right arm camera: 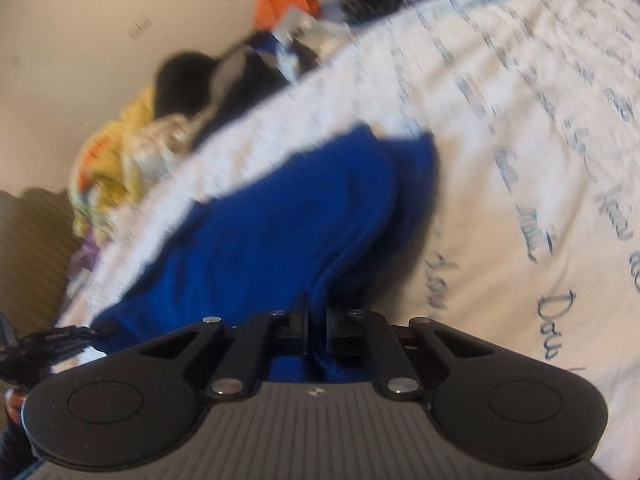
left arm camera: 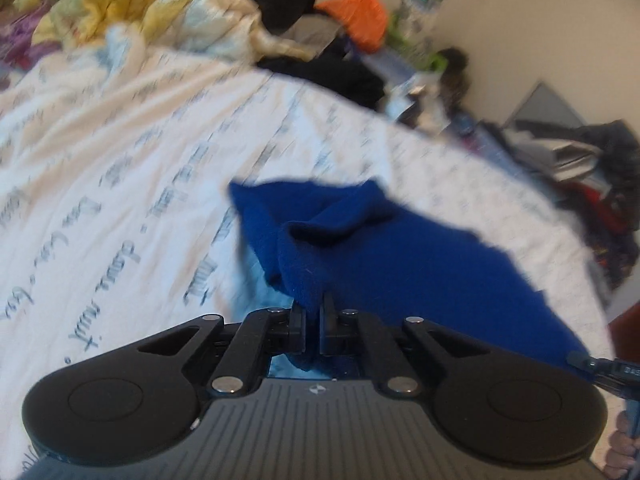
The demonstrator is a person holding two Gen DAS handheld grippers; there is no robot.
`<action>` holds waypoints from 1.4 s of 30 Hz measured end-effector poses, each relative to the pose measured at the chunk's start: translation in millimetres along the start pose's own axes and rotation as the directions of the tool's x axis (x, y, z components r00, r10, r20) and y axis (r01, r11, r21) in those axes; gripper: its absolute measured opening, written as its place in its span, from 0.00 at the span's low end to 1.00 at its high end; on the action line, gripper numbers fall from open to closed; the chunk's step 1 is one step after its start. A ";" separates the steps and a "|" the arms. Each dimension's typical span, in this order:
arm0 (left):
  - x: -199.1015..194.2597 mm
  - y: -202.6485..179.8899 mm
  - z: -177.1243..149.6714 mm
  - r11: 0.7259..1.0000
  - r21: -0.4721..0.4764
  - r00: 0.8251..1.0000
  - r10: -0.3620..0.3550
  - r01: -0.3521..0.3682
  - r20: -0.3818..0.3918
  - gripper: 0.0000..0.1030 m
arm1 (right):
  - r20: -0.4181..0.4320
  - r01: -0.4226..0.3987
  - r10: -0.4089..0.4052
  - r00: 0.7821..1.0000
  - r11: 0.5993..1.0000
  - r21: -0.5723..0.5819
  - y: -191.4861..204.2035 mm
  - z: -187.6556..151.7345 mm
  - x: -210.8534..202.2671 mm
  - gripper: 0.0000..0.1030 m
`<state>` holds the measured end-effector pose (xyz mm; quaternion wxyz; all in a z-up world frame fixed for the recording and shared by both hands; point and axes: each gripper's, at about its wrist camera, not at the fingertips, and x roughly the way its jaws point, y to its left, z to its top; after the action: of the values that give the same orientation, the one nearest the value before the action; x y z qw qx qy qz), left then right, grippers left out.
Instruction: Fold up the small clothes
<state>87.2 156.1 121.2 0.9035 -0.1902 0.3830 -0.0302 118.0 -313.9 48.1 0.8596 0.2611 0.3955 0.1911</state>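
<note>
A small royal-blue garment (left arm camera: 380, 248) hangs between my two grippers above the white bedsheet with blue script (left arm camera: 120, 200). My left gripper (left arm camera: 313, 304) is shut on one bunched edge of it, near the bottom of the left wrist view. My right gripper (right arm camera: 317, 312) is shut on the opposite edge; the blue garment (right arm camera: 280, 232) stretches away from it to the left. The right gripper's tip shows at the lower right edge of the left wrist view (left arm camera: 592, 362), and the left gripper's tip at the lower left of the right wrist view (right arm camera: 60, 338).
A heap of yellow, floral and black clothes (left arm camera: 180, 12) lies at the far side of the bed. An orange item (left arm camera: 364, 16) and dark clutter (left arm camera: 592, 168) sit beyond the bed edge by the wall. The white sheet (right arm camera: 540, 160) spreads to the right.
</note>
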 end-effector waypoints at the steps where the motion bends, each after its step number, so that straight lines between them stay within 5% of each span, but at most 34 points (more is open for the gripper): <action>1: -16.1 -3.4 2.4 1.000 0.012 0.999 -0.028 0.028 0.018 0.06 | 0.022 -0.027 0.027 0.999 1.000 -0.005 5.0 2.3 -11.9 0.06; 4: -61.4 -9.6 -10.0 0.994 0.080 0.995 -0.080 0.076 0.057 0.06 | 0.059 -0.092 0.094 0.994 0.995 -0.045 18.4 -4.1 -53.3 0.05; 8: -106.7 7.7 -60.2 0.990 0.059 0.992 -0.127 0.126 0.021 0.06 | 0.069 -0.144 0.148 0.987 0.988 -0.053 17.0 -44.6 -105.0 0.03; 10: -106.3 23.3 -96.4 0.994 0.054 0.995 -0.098 0.099 -0.030 0.08 | 0.076 -0.158 0.158 0.985 0.987 -0.012 8.8 -72.8 -126.1 0.03; 12: -89.0 46.7 -123.7 0.999 -0.003 0.993 -0.047 0.047 -0.106 0.10 | 0.063 -0.083 0.081 0.995 0.996 0.035 -1.2 -97.2 -129.3 0.05; 14: -75.4 63.3 -136.6 0.997 -0.074 0.989 -0.009 -0.001 -0.145 0.11 | 0.034 -0.001 -0.002 0.999 0.997 0.075 -11.9 -107.8 -117.4 0.19; 15: -70.7 68.8 -137.3 0.996 -0.091 0.989 -0.012 -0.002 -0.150 0.14 | 0.003 0.011 -0.011 1.000 0.993 0.117 -19.6 -106.6 -107.1 0.38; 16: -68.4 71.9 -135.1 0.995 -0.103 0.989 -0.013 -0.002 -0.149 0.32 | -0.016 0.001 0.002 1.000 0.988 0.152 -25.2 -104.2 -98.6 0.67; 17: -67.0 72.8 -132.7 0.993 -0.119 0.989 -0.027 0.010 -0.142 0.64 | -0.014 -0.023 0.026 1.000 0.984 0.178 -31.1 -101.7 -90.9 0.78; 19: -68.0 74.0 -127.9 0.988 -0.152 0.996 -0.040 0.027 -0.079 0.98 | 0.002 -0.072 0.073 0.997 0.971 0.228 -38.9 -95.1 -76.9 0.82; 26: -58.0 73.2 -139.6 0.950 -0.303 0.991 -0.109 0.082 -0.076 0.93 | -0.077 -0.095 0.117 0.990 0.965 0.246 -37.4 -82.6 -34.3 0.80; 33: -56.3 62.4 -154.4 0.921 -0.366 0.980 -0.177 0.134 -0.087 0.89 | -0.157 -0.078 0.113 0.981 0.973 0.216 -26.1 -83.6 -13.3 0.32; 34: -55.7 58.7 -154.5 0.930 -0.349 0.985 -0.154 0.116 -0.083 0.74 | -0.159 -0.081 0.118 0.980 0.972 0.221 -26.7 -84.4 -10.7 0.25; 35: -52.1 56.2 -154.1 0.937 -0.337 0.986 -0.134 0.093 -0.101 0.24 | -0.164 -0.086 0.124 0.979 0.971 0.221 -26.2 -85.3 -8.1 0.19; 36: -42.8 55.1 -153.5 0.940 -0.335 0.979 -0.131 0.072 -0.157 0.09 | -0.173 -0.087 0.126 0.977 0.972 0.217 -24.6 -85.9 -5.3 0.13; 39: -43.7 45.7 -140.8 0.971 -0.235 0.980 -0.086 0.042 -0.178 0.10 | -0.178 -0.129 0.163 0.970 0.973 0.189 -11.4 -82.7 -7.1 0.11; 42: -79.6 37.8 -114.4 0.983 -0.144 0.984 -0.134 0.118 -0.113 0.10 | -0.142 -0.191 0.204 0.968 0.976 0.104 12.4 -69.1 -40.0 0.10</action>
<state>-52.9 170.4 88.9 0.8594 -0.2734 0.4259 -0.0727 38.1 -304.9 40.7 0.7910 0.3222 0.4401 0.2773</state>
